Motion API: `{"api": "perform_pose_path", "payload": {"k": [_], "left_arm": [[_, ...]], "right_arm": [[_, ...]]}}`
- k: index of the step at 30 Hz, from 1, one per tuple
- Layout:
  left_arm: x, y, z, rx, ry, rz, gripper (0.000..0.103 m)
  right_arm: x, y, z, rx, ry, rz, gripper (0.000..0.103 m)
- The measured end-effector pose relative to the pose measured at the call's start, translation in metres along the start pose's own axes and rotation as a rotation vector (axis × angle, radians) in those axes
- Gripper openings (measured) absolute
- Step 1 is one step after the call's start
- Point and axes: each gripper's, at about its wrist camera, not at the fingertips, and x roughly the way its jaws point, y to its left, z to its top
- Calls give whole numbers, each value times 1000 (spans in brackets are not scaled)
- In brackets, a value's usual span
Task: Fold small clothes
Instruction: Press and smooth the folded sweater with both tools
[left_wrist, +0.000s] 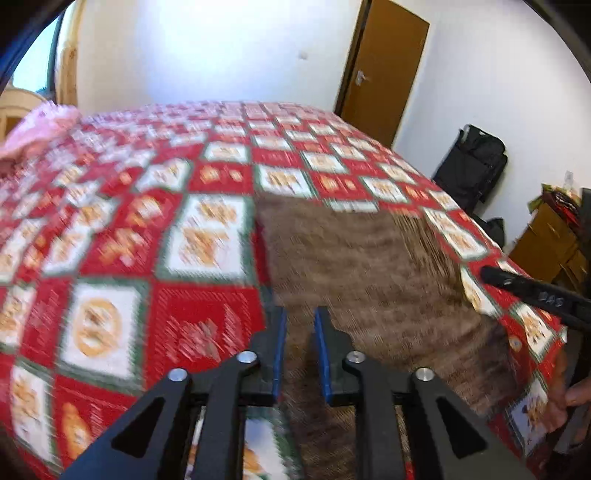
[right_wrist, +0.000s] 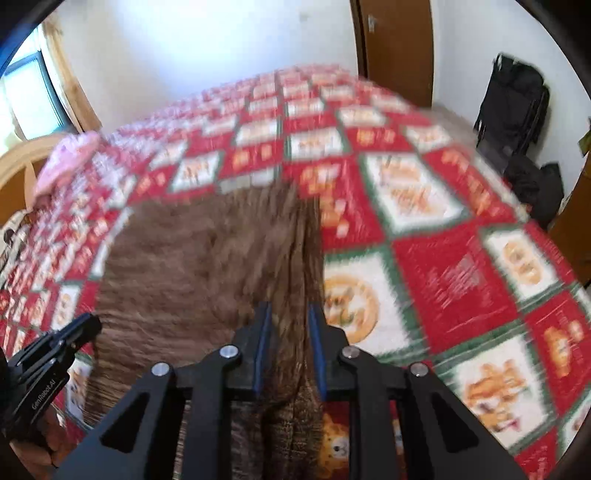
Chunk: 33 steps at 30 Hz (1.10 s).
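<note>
A brown knitted garment (left_wrist: 362, 266) lies on the bed, blurred by motion; it also shows in the right wrist view (right_wrist: 192, 266). My left gripper (left_wrist: 300, 314) stands over its near left edge, jaws a narrow gap apart with brown cloth running between them. My right gripper (right_wrist: 290, 308) stands over its near right edge, jaws likewise a narrow gap apart with cloth between. Each gripper shows in the other's view, the right one (left_wrist: 487, 275) at the garment's right side and the left one (right_wrist: 92, 325) at its left side.
A red, white and green patterned bedspread (left_wrist: 129, 229) covers the bed. A pink cloth (left_wrist: 40, 125) lies at its far left. A brown door (left_wrist: 384, 70), a black bag (left_wrist: 472, 166) and a wooden cabinet (left_wrist: 550, 240) stand to the right by the wall.
</note>
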Motion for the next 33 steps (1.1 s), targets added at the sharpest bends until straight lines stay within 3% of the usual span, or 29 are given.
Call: {"api": "perform_pose_path", "payload": {"k": [2, 3, 6, 8, 10, 13, 15, 17, 19, 25, 33], "left_arm": [[-2, 1, 14, 0, -40, 19, 53], [-2, 2, 24, -9, -59, 16, 57], [10, 4, 45, -30, -50, 8, 57], [28, 5, 58, -48, -11, 60, 57], [49, 3, 65, -69, 15, 61, 57], [76, -6, 60, -40, 22, 118, 57], [93, -11, 51, -12, 59, 171, 57], [108, -7, 40, -22, 91, 158, 60], [105, -4, 42, -44, 85, 168, 67], [108, 1, 40, -66, 96, 156, 72], [101, -5, 39, -41, 95, 188, 73]], "right_arm": [[-10, 4, 12, -19, -41, 4, 26], [-9, 7, 18, -29, -41, 5, 26], [9, 17, 38, -45, -30, 20, 25], [32, 22, 48, -49, -5, 8, 21], [51, 26, 55, -55, 3, -3, 21], [76, 24, 52, -49, 51, -37, 20], [83, 19, 45, -62, 14, -60, 19], [82, 17, 44, -70, 0, -61, 19], [83, 15, 44, -70, -7, -54, 19], [87, 11, 45, -51, -33, -37, 19], [86, 20, 43, -88, -47, -95, 22]]}}
